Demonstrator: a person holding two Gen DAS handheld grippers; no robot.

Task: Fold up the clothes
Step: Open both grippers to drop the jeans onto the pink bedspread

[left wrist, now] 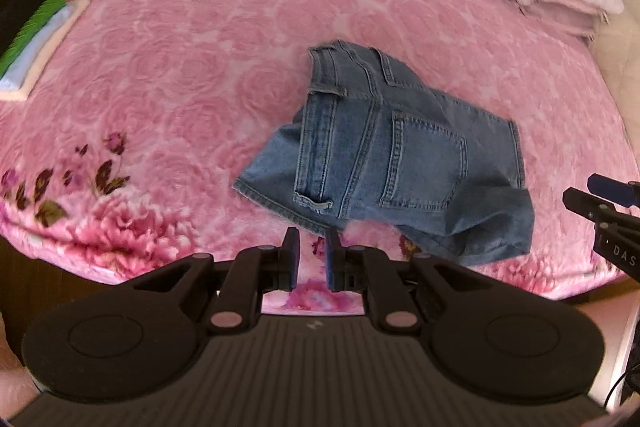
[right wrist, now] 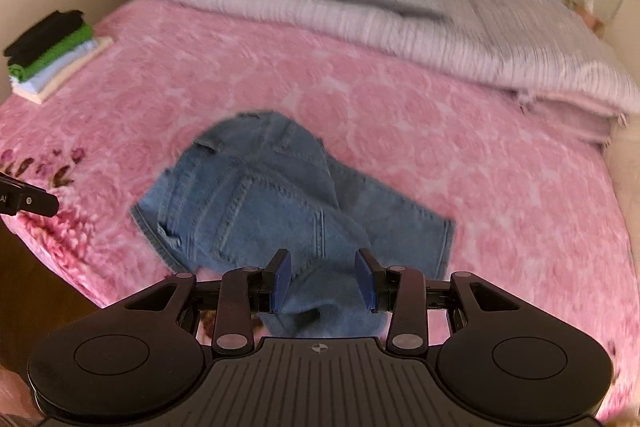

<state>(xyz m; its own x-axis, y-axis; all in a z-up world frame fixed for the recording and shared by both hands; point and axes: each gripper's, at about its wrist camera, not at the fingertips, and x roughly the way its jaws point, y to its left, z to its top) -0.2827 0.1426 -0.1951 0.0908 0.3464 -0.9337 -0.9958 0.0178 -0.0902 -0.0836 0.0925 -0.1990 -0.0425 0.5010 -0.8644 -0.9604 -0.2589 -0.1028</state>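
Left gripper point(left wrist: 312, 259) jaws narrowly parted, empty; right gripper point(right wrist: 324, 279) wide, empty — denim shorts point(right wrist: 256, 203) beyond both.

Left gripper point(left wrist: 311, 259): black body with a ribbed dark-grey top plate at the bottom of the frame, bearing a small pale mark at its centre. Two rounded black lobes, each with a raised circular disc, flank the plate. Black linkage arms run forward, pinned with pale pinkish-grey round caps. The fingers point(left wrist: 291, 257) are black with blue pads.

Right gripper point(right wrist: 325, 281): same construction; the plate mark is a crosshair circle. Blue pads on black fingers point(right wrist: 280, 279). In the left wrist view its side appears at the right edge of the frame, with white lettering "DAS" and small round screws. A thin dark cable shows at that view's lower right.
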